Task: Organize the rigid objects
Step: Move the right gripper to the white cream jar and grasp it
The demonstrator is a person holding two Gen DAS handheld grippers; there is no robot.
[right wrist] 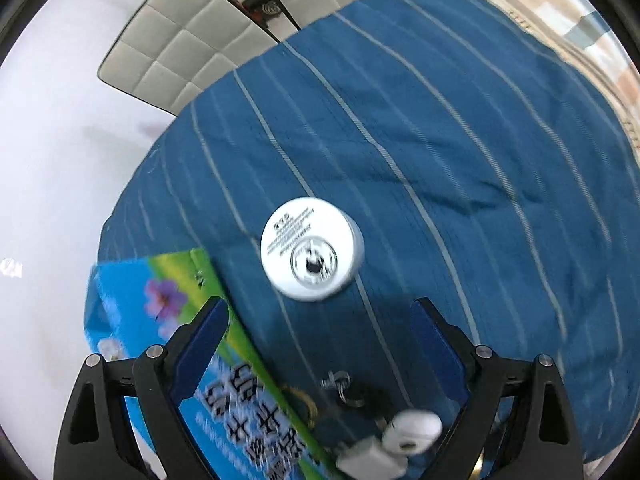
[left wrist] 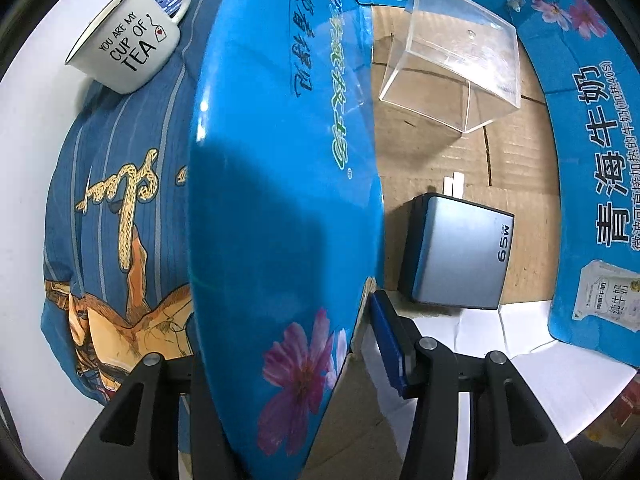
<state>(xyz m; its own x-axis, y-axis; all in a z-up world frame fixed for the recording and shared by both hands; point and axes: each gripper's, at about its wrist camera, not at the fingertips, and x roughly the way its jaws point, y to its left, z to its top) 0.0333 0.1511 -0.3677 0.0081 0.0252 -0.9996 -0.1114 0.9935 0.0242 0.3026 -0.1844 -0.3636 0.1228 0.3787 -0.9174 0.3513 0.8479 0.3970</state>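
Left claw (left wrist: pixel 288 360): closed on the blue carton wall (left wrist: pixel 280 200)
Inside carton: grey charger (left wrist: pixel 460 252), clear plastic box (left wrist: pixel 452 60)
Outside: mug (left wrist: pixel 124 44), laid on striped cloth (left wrist: pixel 132 168)

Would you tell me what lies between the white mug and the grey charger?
In the left wrist view, the box's blue side flap, pinched in the left gripper, stands between the mug and the charger.

Contents by count: one blue carton (left wrist: pixel 280 200); one mug (left wrist: pixel 128 40); one clear plastic box (left wrist: pixel 452 60); one charger block (left wrist: pixel 456 252); one white round jar (right wrist: pixel 312 248); one white earbud case (right wrist: pixel 416 430); one white plug adapter (right wrist: pixel 368 460).
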